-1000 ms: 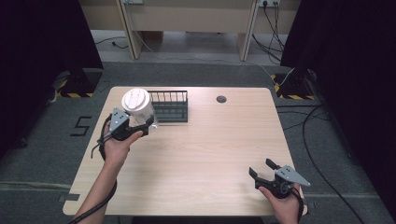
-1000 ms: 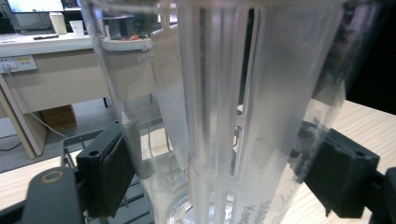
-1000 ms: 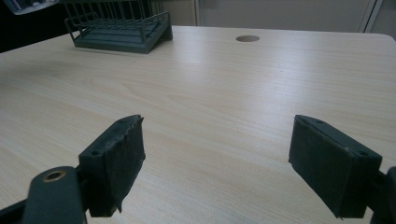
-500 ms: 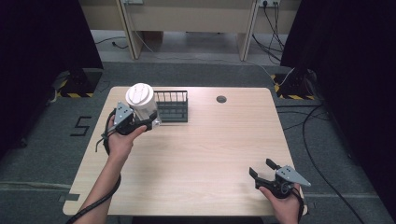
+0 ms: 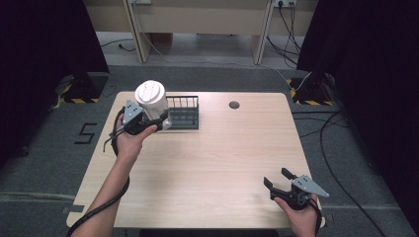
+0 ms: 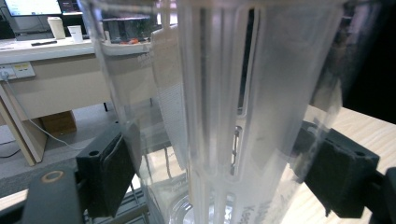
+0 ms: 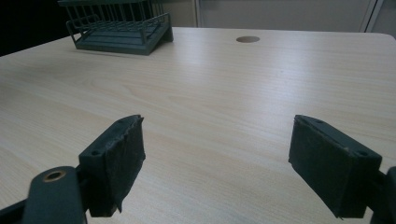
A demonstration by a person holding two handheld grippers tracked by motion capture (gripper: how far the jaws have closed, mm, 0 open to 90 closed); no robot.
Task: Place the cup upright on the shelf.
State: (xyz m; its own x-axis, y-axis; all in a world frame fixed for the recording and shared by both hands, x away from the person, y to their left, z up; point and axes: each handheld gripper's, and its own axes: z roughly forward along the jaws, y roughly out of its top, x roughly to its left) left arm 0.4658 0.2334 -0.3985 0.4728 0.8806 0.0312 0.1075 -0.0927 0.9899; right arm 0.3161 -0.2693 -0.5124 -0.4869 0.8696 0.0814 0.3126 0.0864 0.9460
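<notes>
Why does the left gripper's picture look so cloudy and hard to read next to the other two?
In the left gripper view, the clear plastic container sits right against the lens, smearing the room behind it through frosted walls. The high view is evenly lit and sharp, dark only at the sides. In the right gripper view, the table stays crisp and the rack slightly soft.

My left gripper [image 5: 154, 120] clamps a clear glossy plastic jug [image 6: 224, 107]; matt wood-grain table [image 5: 222, 153]; dark wire rack [image 5: 184, 112]; matt jaw pads.
</notes>
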